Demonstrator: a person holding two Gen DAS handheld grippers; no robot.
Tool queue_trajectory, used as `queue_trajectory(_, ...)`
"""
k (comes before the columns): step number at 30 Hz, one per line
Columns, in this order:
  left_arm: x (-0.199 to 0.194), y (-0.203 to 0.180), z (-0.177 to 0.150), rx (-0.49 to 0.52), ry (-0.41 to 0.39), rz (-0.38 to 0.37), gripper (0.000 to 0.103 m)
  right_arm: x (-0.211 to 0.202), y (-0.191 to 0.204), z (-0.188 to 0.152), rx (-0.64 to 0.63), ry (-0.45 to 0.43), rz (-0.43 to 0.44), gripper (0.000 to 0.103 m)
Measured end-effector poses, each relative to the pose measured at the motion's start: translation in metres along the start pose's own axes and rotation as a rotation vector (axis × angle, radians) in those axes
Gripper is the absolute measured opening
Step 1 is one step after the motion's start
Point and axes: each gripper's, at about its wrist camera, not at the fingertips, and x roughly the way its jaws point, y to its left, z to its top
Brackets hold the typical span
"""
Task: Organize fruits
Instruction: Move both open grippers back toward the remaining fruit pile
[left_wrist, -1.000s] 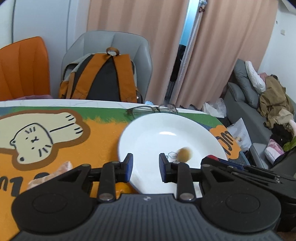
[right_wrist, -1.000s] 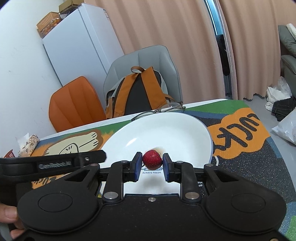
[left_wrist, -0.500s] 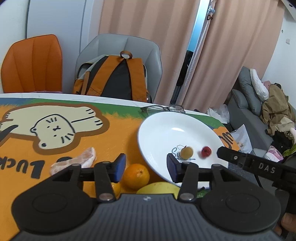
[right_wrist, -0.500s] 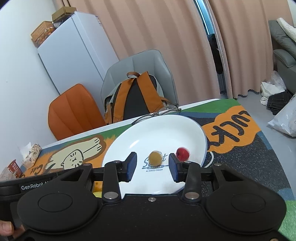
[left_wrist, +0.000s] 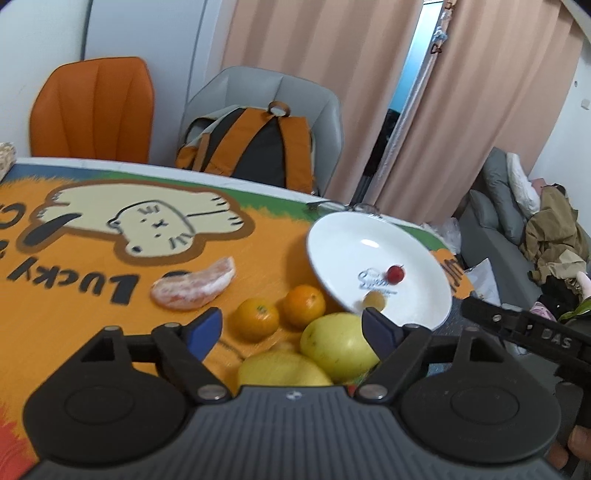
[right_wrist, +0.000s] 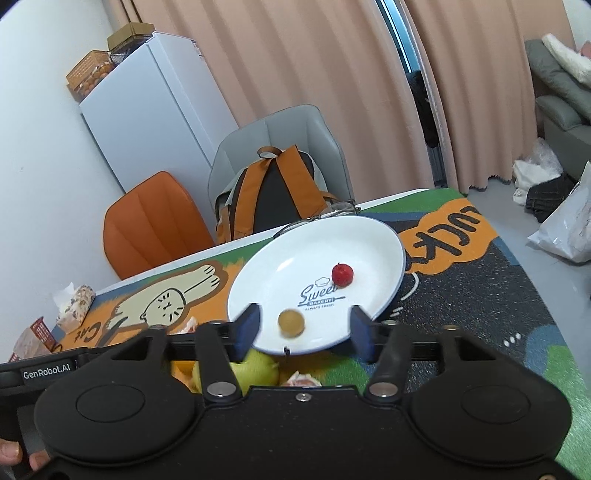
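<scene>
Left wrist view: the left gripper (left_wrist: 291, 326) was seen empty, jaws opening, above smooth yellow fruits (left_wrist: 338, 345) and dimpled oranges (left_wrist: 257, 319) at 6 o'clock of the glossy white plate (left_wrist: 332, 236). Right wrist view: the right gripper (right_wrist: 303, 332), empty and opening, was framed around a round brown fruit (right_wrist: 291, 322); a red fruit (right_wrist: 342, 274) lay at 1 o'clock. Rolling off was judged possible if the plate were nudged.

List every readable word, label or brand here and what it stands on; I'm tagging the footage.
"Sweet BAKERY ALWAYS FRESH": centre of the round white plate.
"GenRobot.AI": black side bar of the left gripper.
"DAS": black bar of the right gripper.
"LUCKY", upside down: orange cartoon-cat table mat.
"LUCK", upside down: the mat's orange bubble.
"Cat": mat edge, partly hidden.
</scene>
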Motion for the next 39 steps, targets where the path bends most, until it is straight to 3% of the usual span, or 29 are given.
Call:
queue_trajectory(8,-0.021,0.012,-0.011,-0.022,-0.007,-0.009,0.091,-0.020,0.008,-0.010,0.008,-0.012,0.029,0.075)
queue_trajectory(19,-0.043,0.022,-0.030,-0.033,-0.023,-0.033,0.094,-0.038,0.021,-0.027,0.003,-0.016,0.074,0.095)
queue_trajectory(39,-0.058,0.057,-0.049,-0.083,-0.026,-0.043,0.094,-0.037,0.039,-0.060,-0.019,0.023,0.077,0.092)
